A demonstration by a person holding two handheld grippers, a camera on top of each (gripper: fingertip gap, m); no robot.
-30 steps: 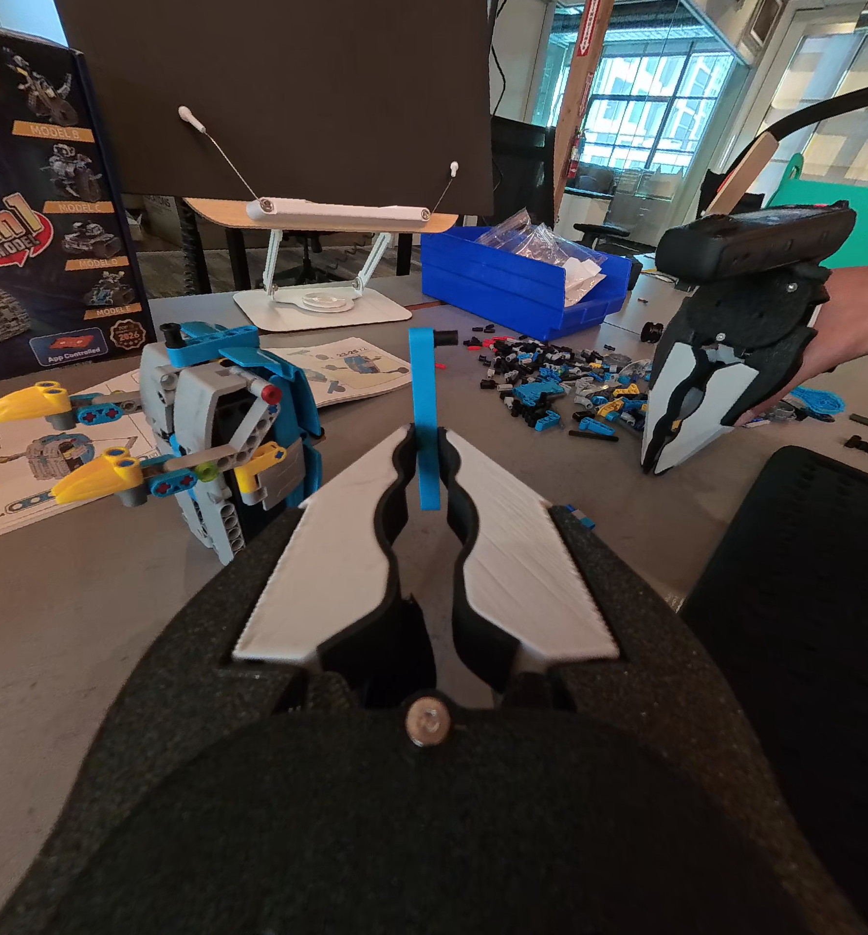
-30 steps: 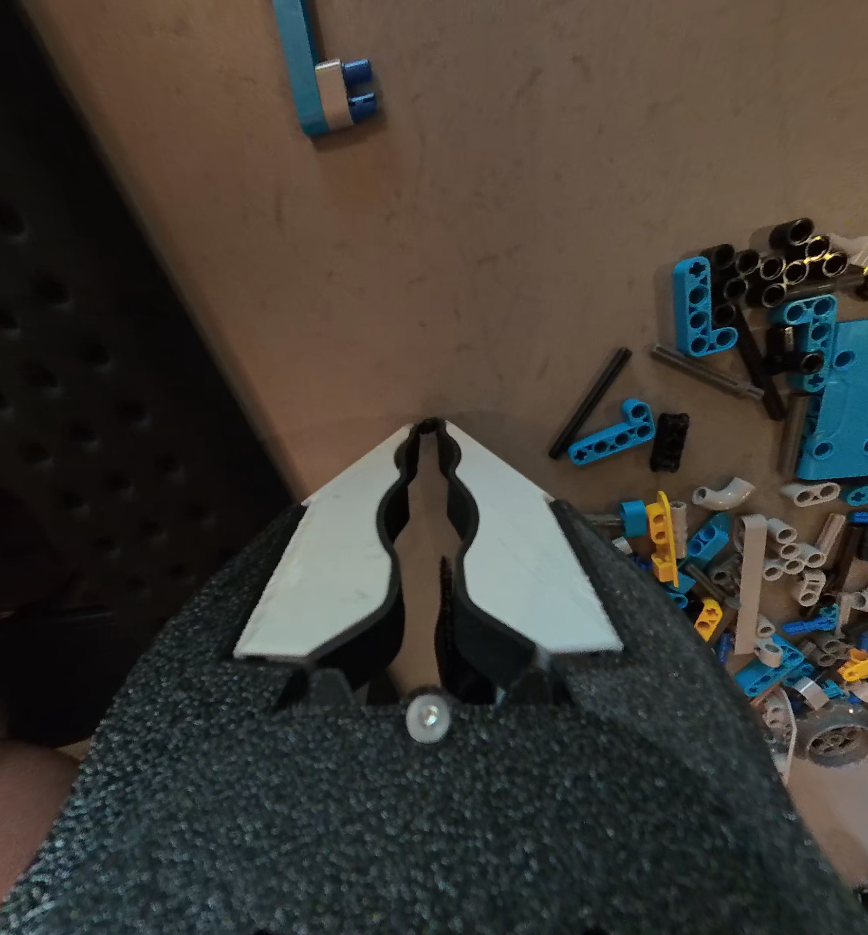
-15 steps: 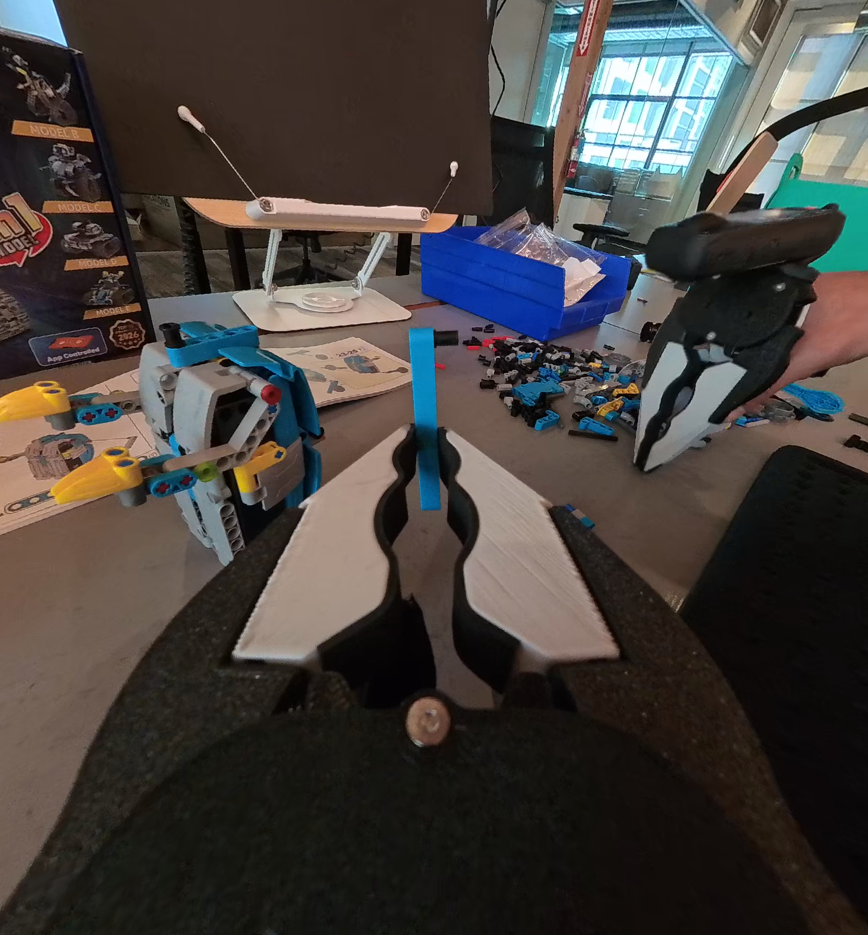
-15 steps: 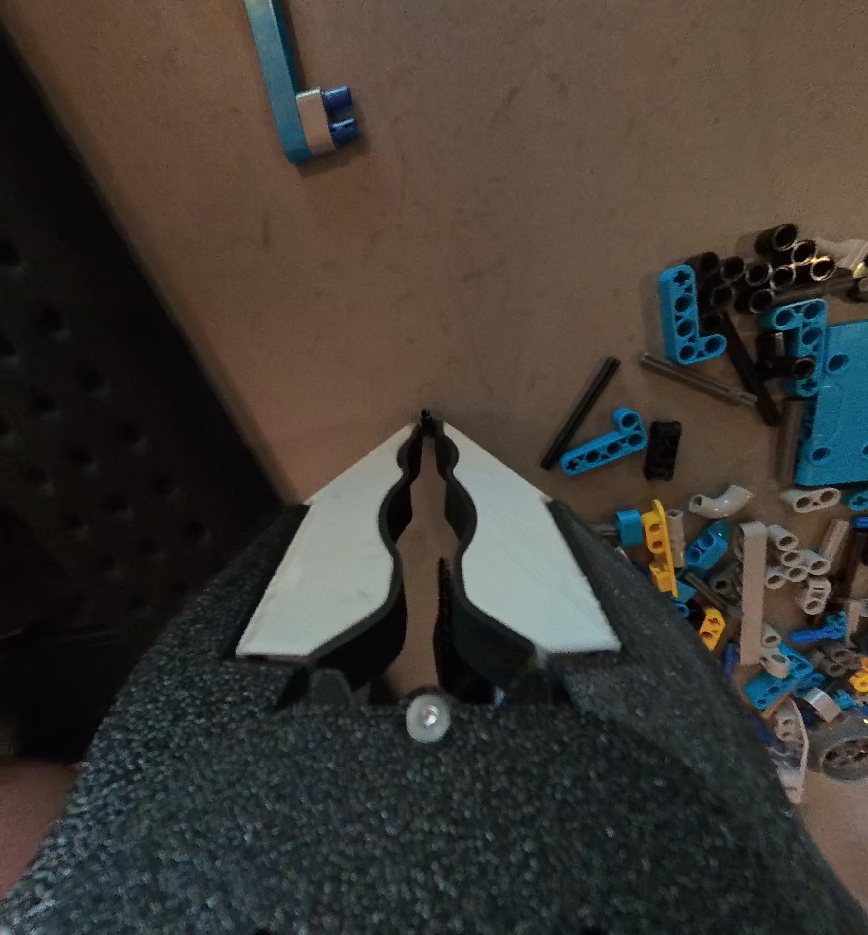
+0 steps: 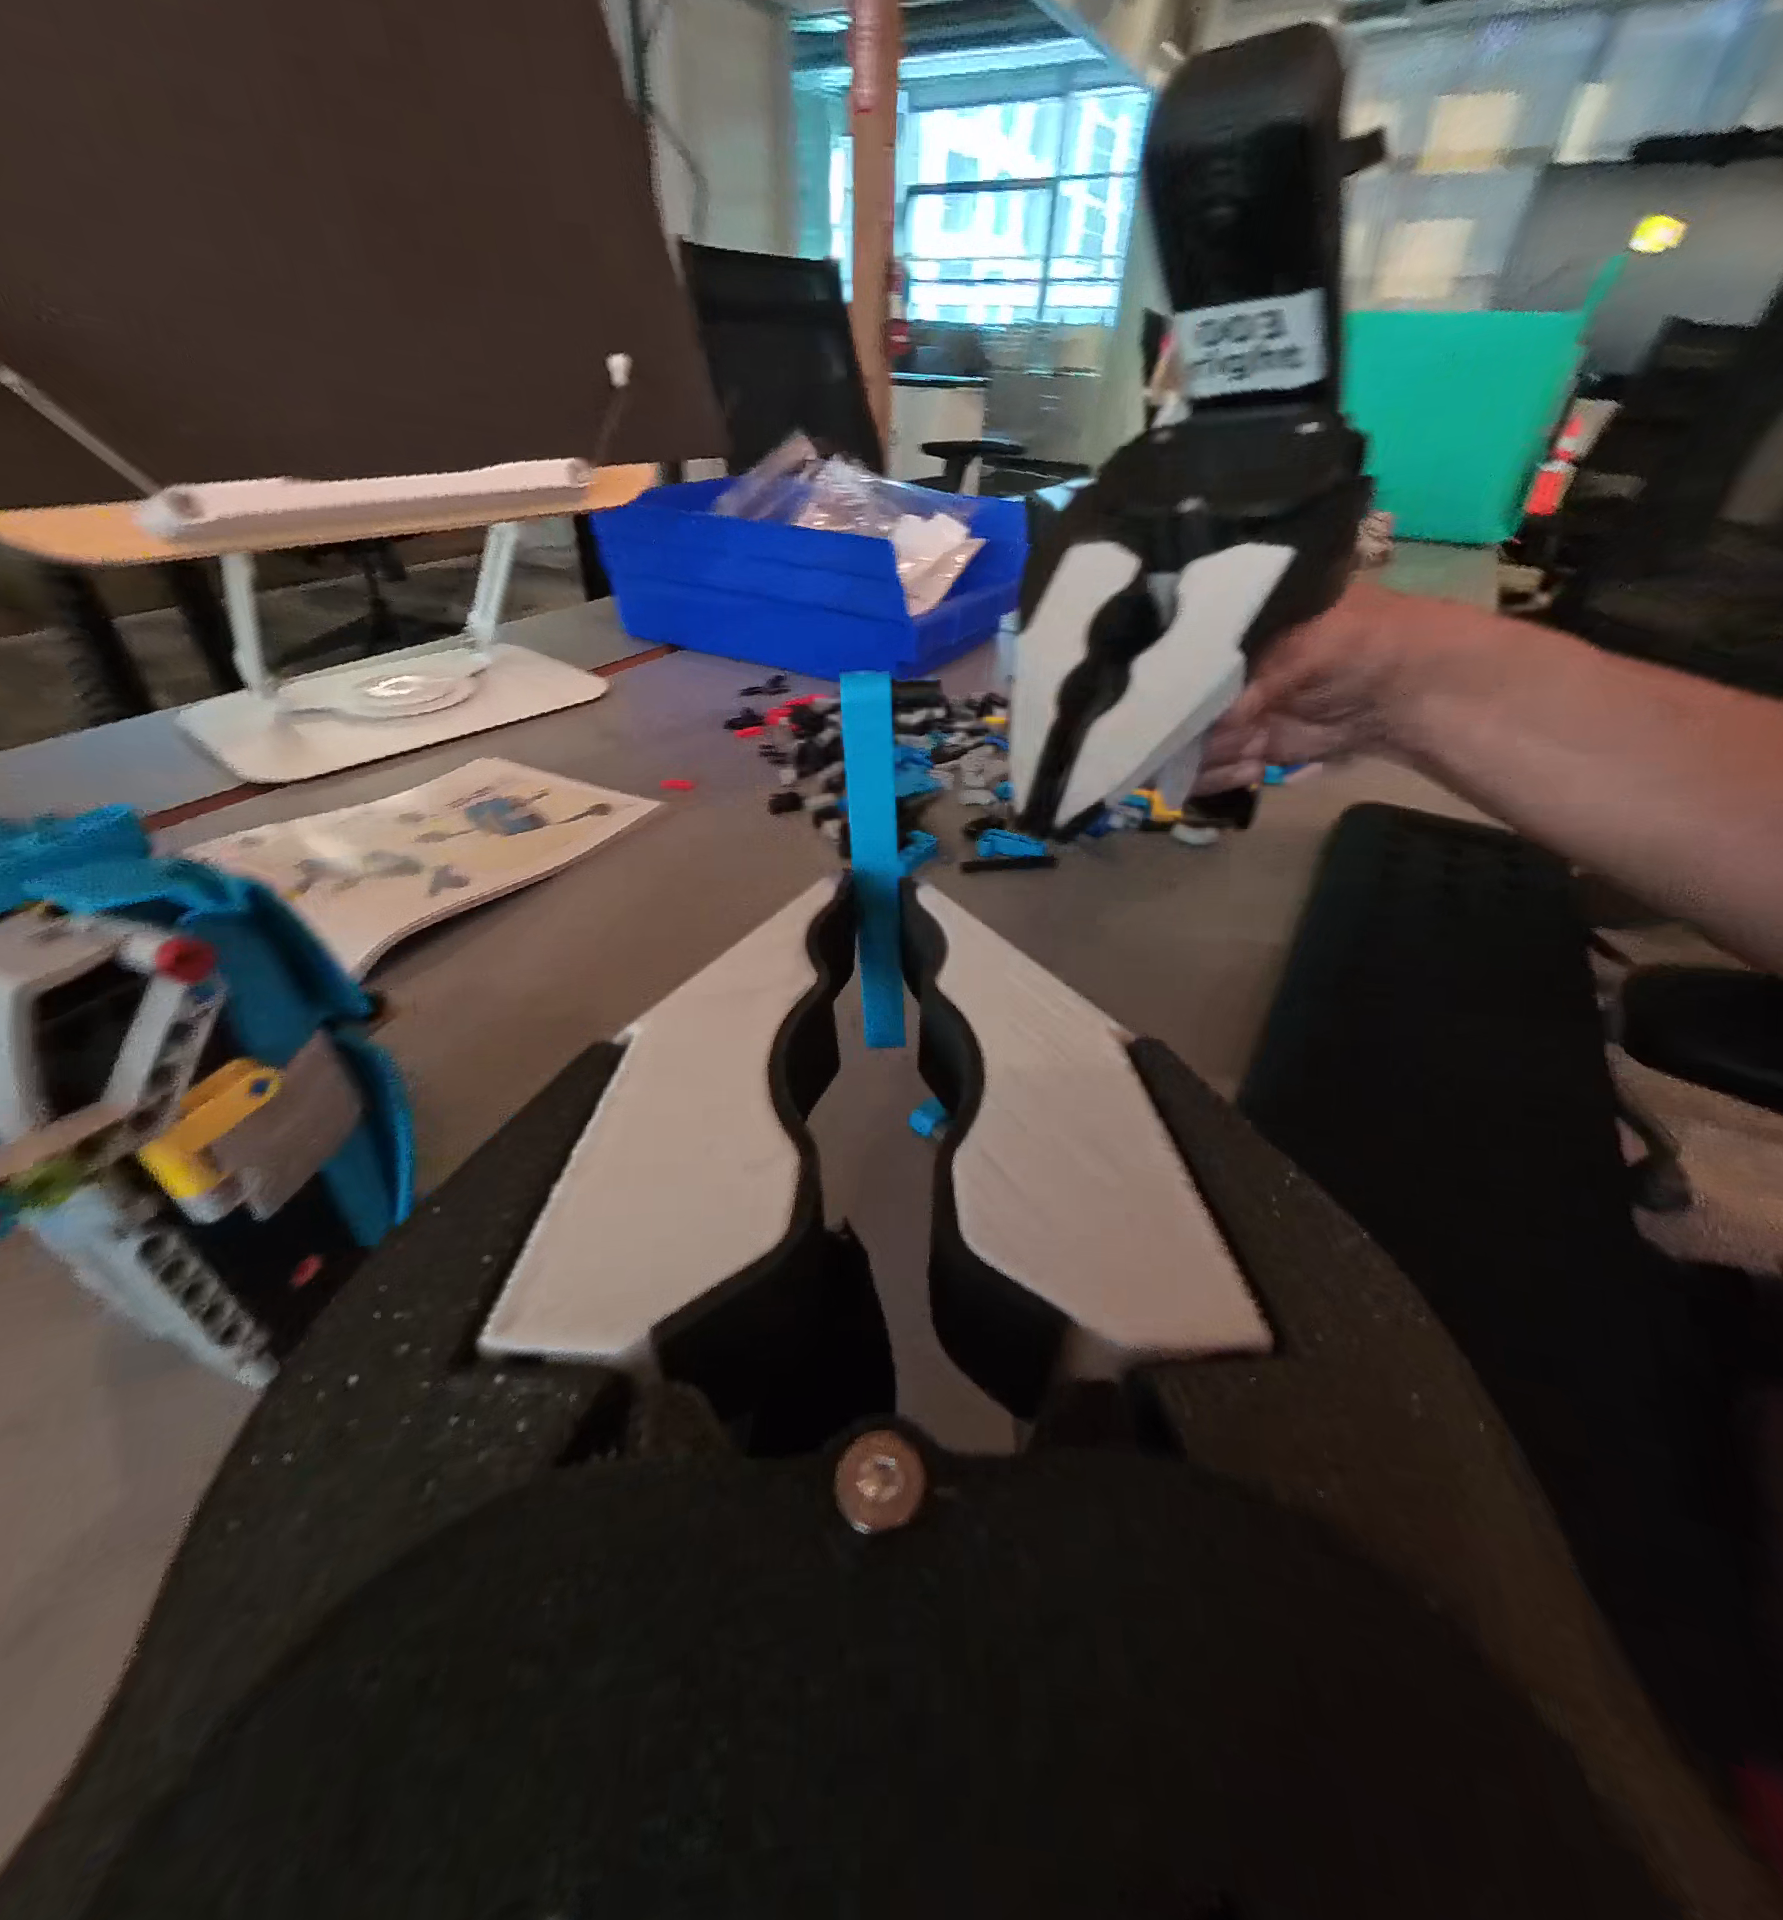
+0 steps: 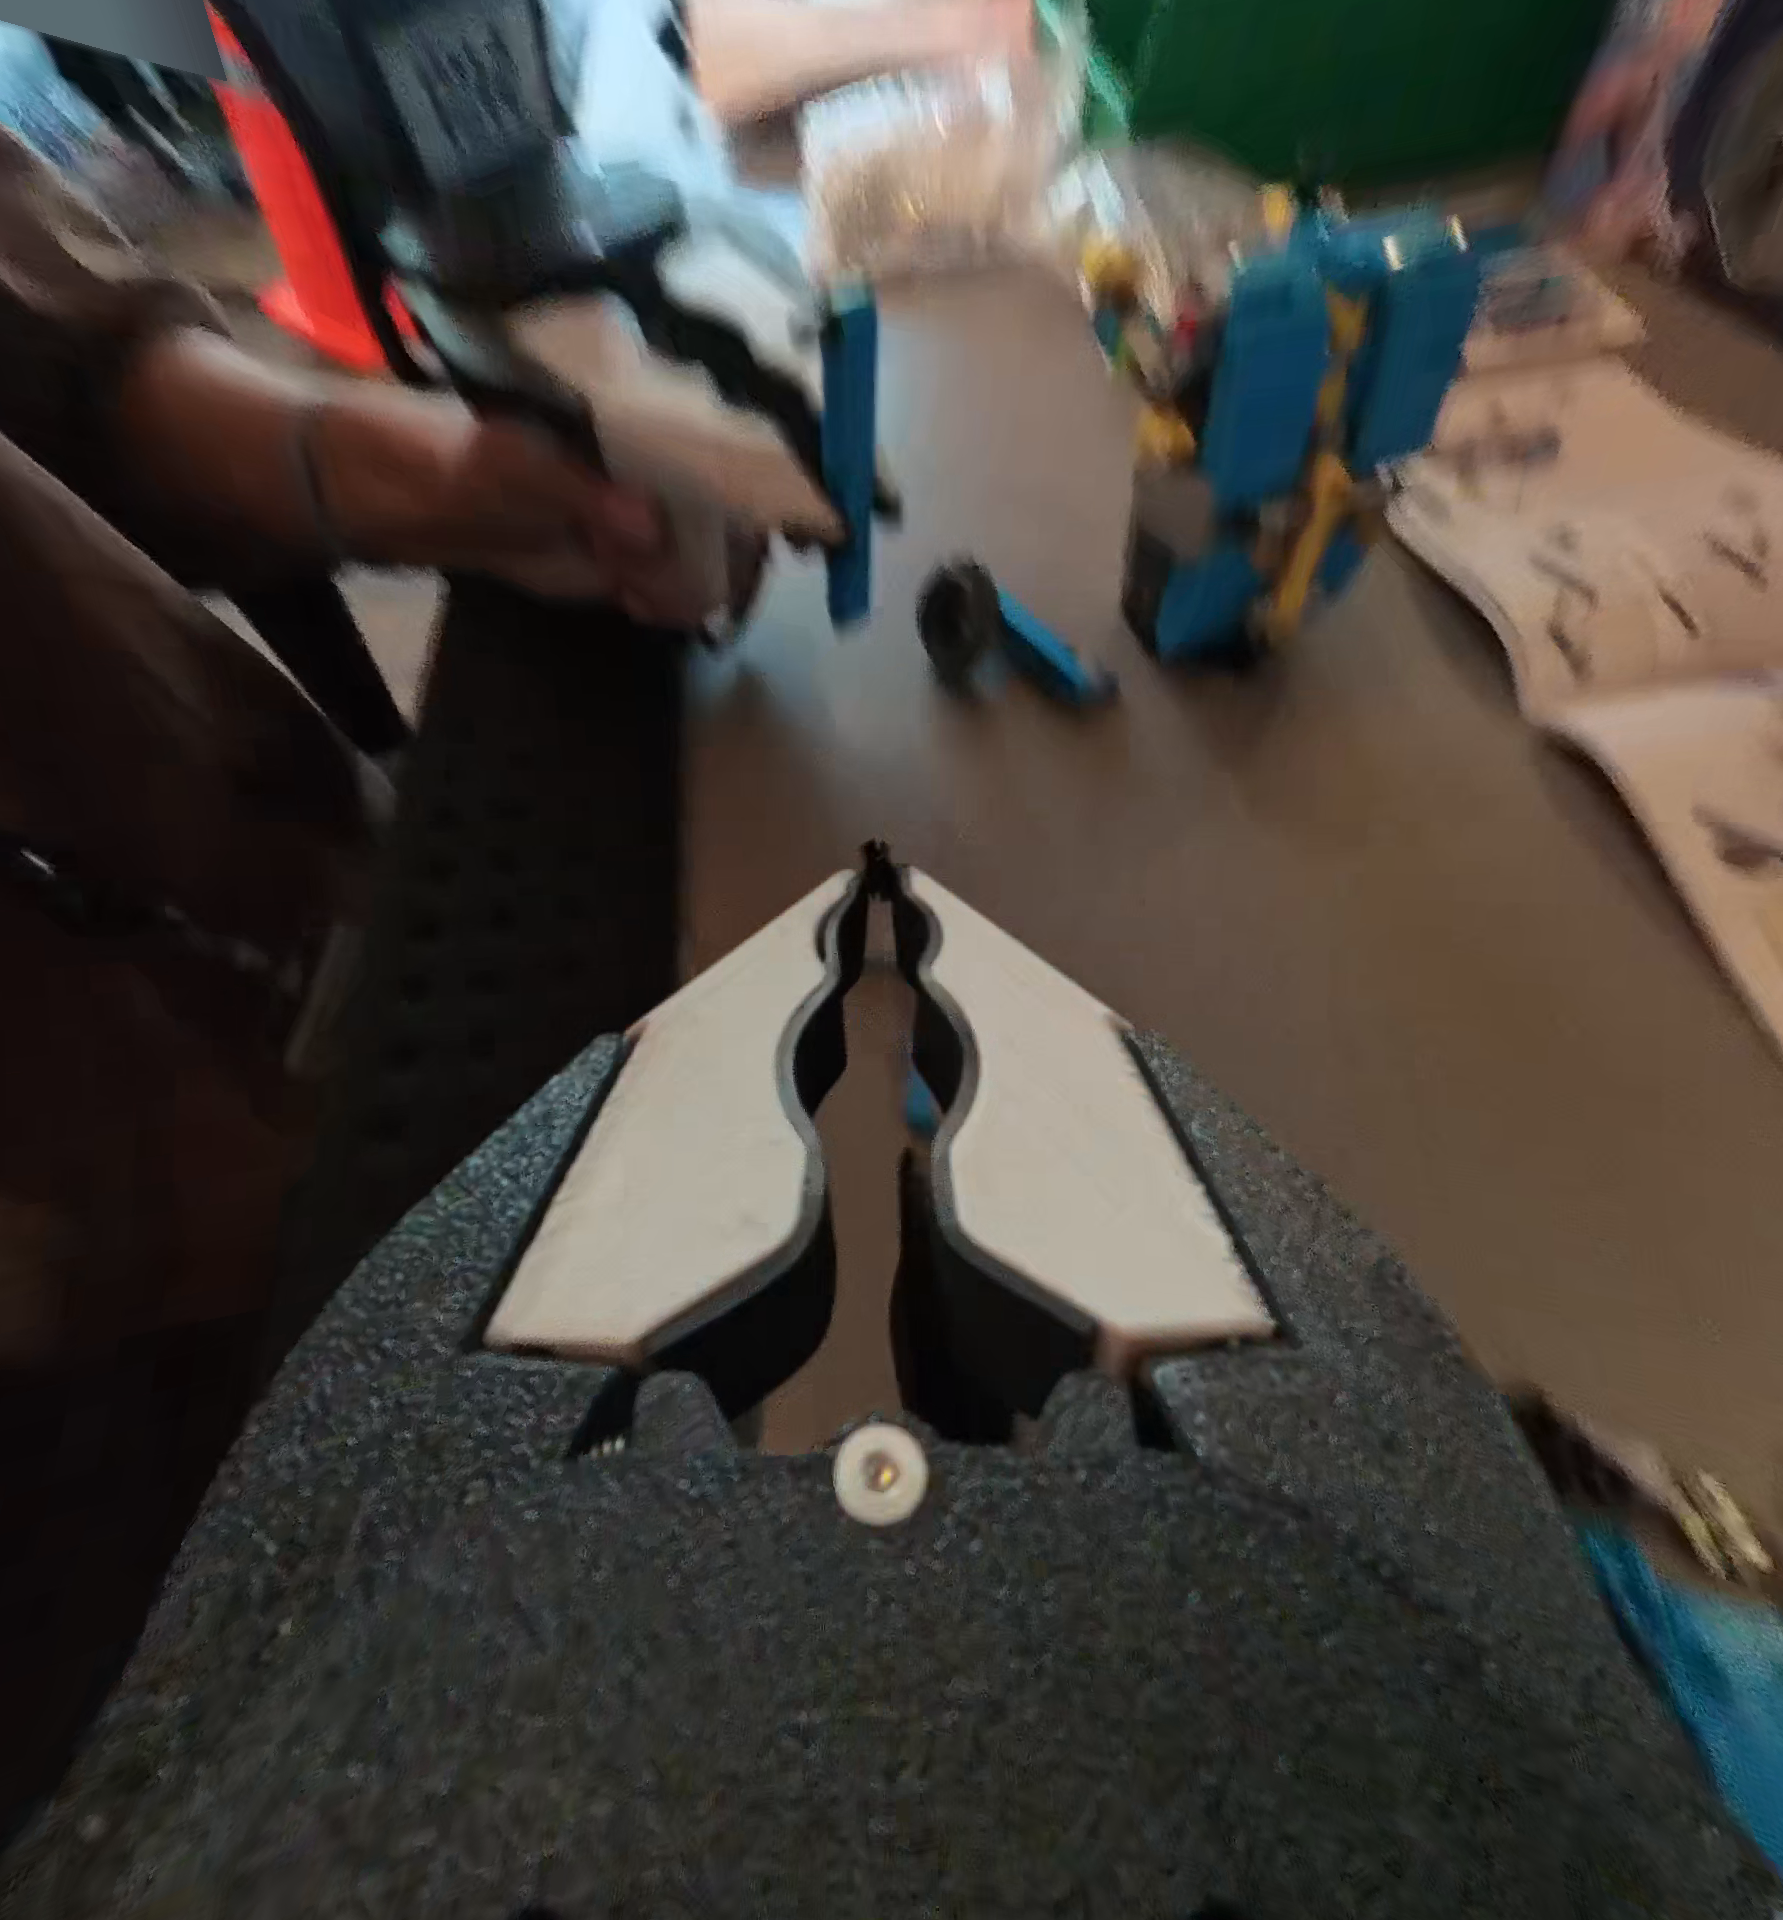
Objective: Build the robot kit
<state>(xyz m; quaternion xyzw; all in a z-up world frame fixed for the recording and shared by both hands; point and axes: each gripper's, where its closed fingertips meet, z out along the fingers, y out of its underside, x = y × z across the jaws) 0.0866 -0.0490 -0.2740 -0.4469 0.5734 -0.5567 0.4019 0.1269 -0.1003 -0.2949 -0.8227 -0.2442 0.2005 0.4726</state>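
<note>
My left gripper (image 5: 876,896) is shut on a long blue beam (image 5: 869,790) and holds it upright above the grey table (image 5: 575,997). My right gripper (image 6: 874,873) is shut on a small black pin (image 6: 874,854) that sticks out of its tips. In the left wrist view the right gripper (image 5: 1053,821) hangs tips down over the pile of loose parts (image 5: 866,748), to the right of the beam. In the blurred right wrist view the left gripper (image 6: 830,520) and its blue beam (image 6: 851,447) are ahead on the left.
A part-built blue, white and yellow model (image 5: 149,1049) stands on the left, also seen in the right wrist view (image 6: 1302,436). Near it are an instruction booklet (image 5: 430,831), a blue bin (image 5: 793,592), a white stand (image 5: 378,686) and a black perforated chair back (image 5: 1438,1039). A wheel piece (image 6: 970,623) lies on the table. There is about 8 cm between the tips of the two grippers. To the wheel piece (image 6: 970,623): left tips about 12 cm, right tips about 20 cm.
My right gripper rose from the table with the black pin and swung up to face the left gripper and model. My left gripper turned right, still holding the blue beam.
</note>
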